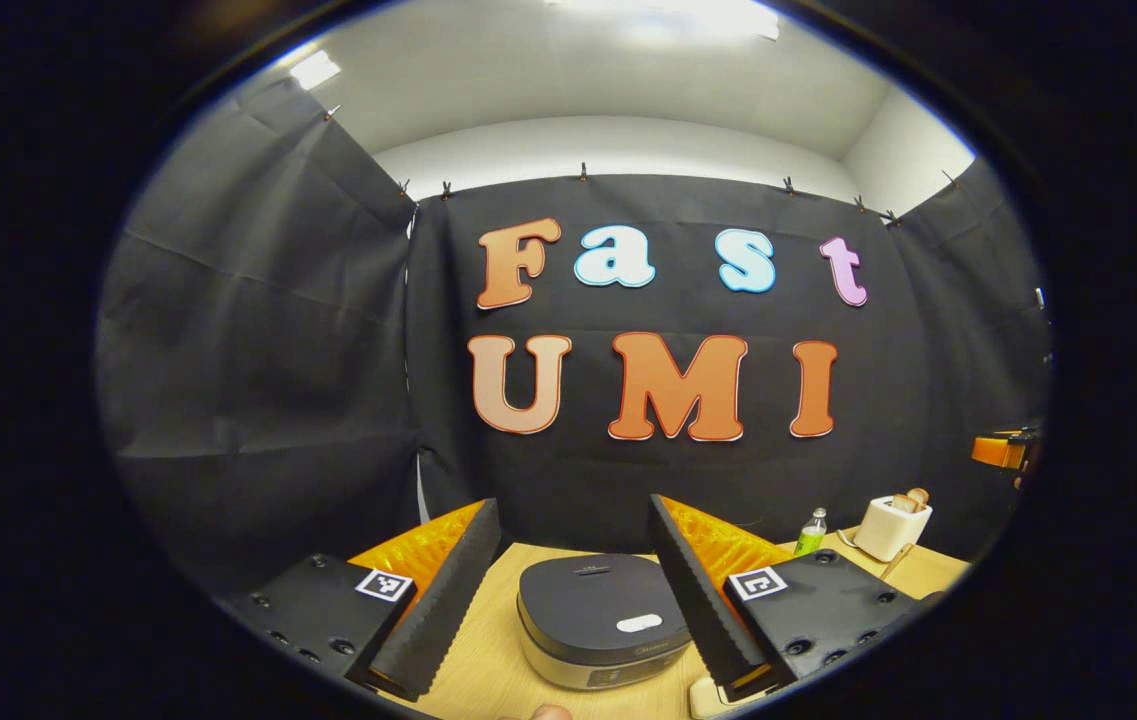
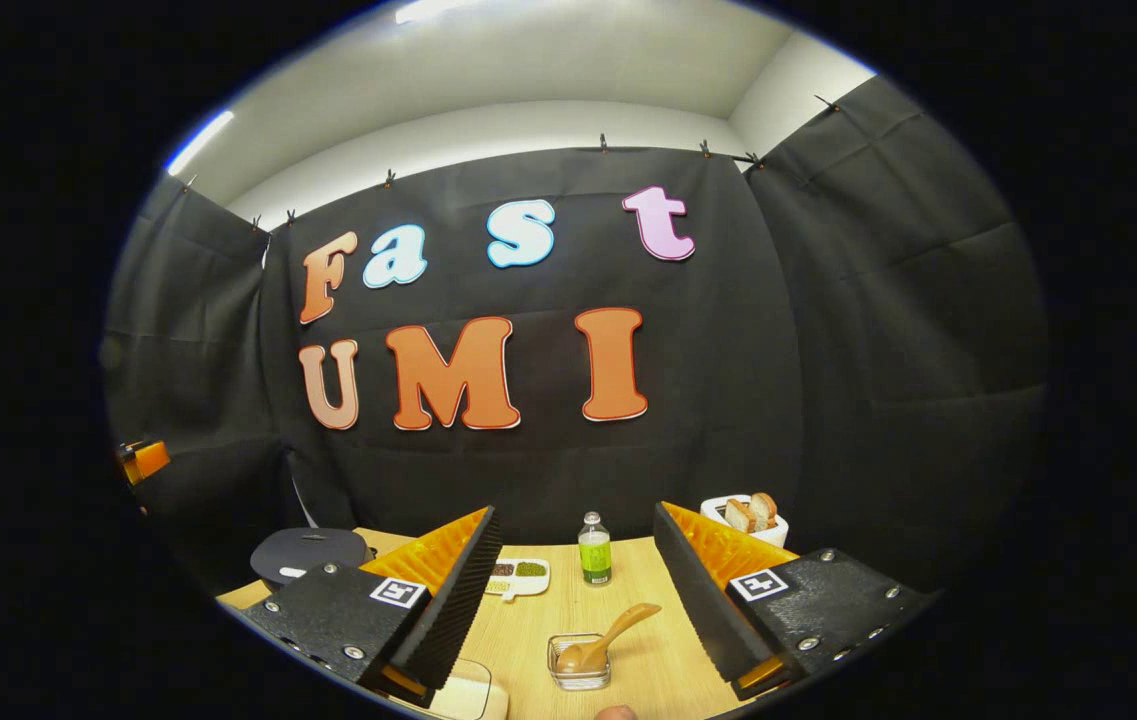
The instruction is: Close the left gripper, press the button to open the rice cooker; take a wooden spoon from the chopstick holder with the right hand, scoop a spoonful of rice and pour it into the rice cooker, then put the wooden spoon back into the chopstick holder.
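**Both grippers wide apart above the table, rice cooker lid down**

Left gripper (image 1: 576, 600) hangs over the near edge of the wooden table (image 1: 488, 670) with its jaws spread wide and nothing between them. Framed between its fingers (image 1: 448, 590) sits the rice cooker (image 1: 600, 620), dark lid down, with a pale oval button (image 1: 639, 623) on the near part of the lid. Far right on the table stand a small green bottle (image 1: 812, 532) and a white toaster (image 1: 891, 526) with bread in its slots.

In the right gripper view, the right gripper (image 2: 576, 600) is likewise wide, gripping nothing, above the table. Between its fingers, near the front edge, sits a small clear glass dish (image 2: 579, 662) with the wooden spoon (image 2: 608, 636) resting in it, bowl down in the dish and handle angled up toward the far right. Whether the dish holds rice cannot be told. Farther back stands the green bottle, with a white divided tray (image 2: 520, 575) of dark and green contents just left of it. The rice cooker lies at the far left, the toaster at the far right.
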The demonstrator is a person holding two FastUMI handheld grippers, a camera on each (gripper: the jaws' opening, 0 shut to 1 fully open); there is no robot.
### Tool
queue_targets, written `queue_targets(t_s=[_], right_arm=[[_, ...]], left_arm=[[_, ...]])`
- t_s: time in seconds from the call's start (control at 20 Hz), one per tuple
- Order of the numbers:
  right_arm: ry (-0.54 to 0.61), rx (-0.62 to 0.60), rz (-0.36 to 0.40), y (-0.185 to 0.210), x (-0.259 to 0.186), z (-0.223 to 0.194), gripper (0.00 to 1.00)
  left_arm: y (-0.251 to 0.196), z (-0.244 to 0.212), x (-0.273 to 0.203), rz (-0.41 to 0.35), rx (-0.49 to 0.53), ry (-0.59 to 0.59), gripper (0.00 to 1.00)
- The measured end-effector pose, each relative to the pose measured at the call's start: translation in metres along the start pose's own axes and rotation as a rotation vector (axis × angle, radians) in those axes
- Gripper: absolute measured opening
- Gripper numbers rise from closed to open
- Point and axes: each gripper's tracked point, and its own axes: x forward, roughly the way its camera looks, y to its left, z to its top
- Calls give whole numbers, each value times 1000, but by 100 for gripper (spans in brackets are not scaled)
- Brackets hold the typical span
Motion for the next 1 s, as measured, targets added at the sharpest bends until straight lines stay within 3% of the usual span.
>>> queue_targets(t_s=[0.3, 0.4, 0.55, 0.65, 0.75, 0.8, 0.85, 0.9, 1.0], right_arm=[[-29, -21, -3, 12, -22, 27, 95], [-27, -22, 2, 14, -27, 27, 100], [-24, -15, -9, 13, -27, 24, 100], [-10, -12, -9, 16, -26, 18, 100], [13, -17, 11, 23, -26, 12, 100], [12, -19, 12, 24, -26, 12, 95], [5, -20, 8, 23, -26, 15, 100], [-4, -20, 4, 23, -26, 18, 95], [-8, -19, 1, 23, -23, 18, 95]], left_arm=[[13, 18, -6, -7, -25, -16, 97], [7, 16, -6, -33, -29, -19, 97], [1, 2, -7, -55, -9, 15, 97], [-10, -2, -6, -100, -15, 26, 80], [-7, -7, -2, -99, -14, 39, 63], [-8, -10, -1, -94, -6, 45, 55], [-8, -7, -1, -98, 9, 53, 46], [-6, -12, 2, -79, 29, 55, 33], [-6, -15, 6, -64, 68, 53, 7]])
